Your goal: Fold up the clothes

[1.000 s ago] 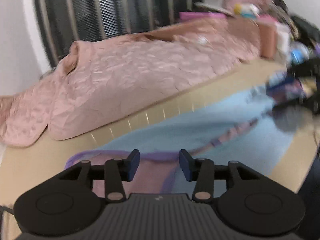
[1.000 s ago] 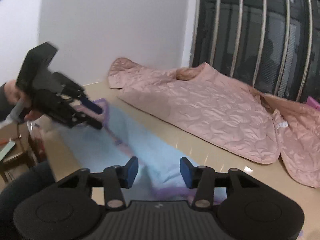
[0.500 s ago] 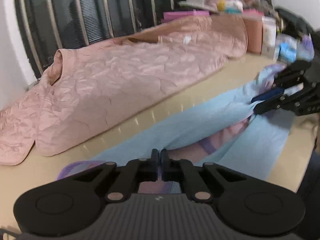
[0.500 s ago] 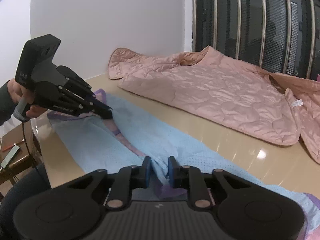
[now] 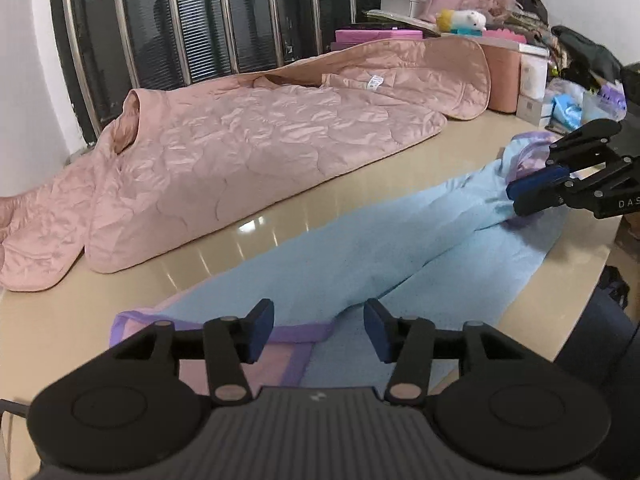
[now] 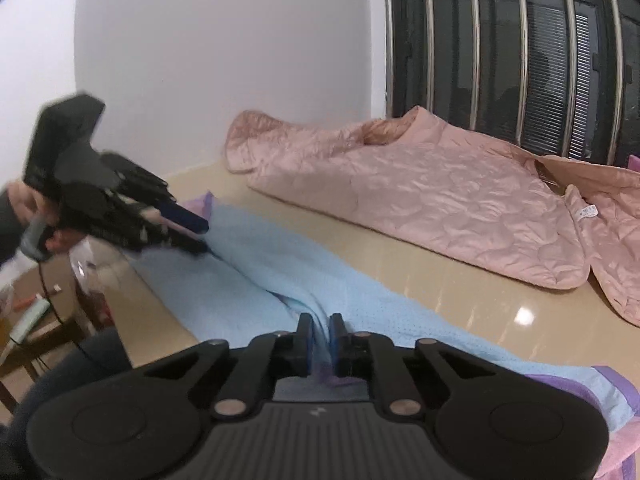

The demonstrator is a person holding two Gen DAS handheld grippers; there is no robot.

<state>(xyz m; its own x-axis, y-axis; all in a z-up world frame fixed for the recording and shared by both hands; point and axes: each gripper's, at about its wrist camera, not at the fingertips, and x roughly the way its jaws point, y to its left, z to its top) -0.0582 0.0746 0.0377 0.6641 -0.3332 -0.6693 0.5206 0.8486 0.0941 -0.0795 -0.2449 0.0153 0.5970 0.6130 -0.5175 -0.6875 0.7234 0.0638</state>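
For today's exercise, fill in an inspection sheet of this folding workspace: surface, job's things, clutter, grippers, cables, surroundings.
Surface: glossy beige table.
Job's things: light blue purple-trimmed garment spread flat; pink quilted jacket behind it.
Clutter: boxes and bags at the far end.
Grippers: left gripper has just opened, pads clear of cloth; right gripper pinches a blue fold.
Cables: thin dark cable below the left hand.
Surroundings: barred window, white wall.

Left tongs (image 5: 319,330) parted above blue garment (image 5: 360,256), pink quilted jacket (image 5: 240,152) beyond.
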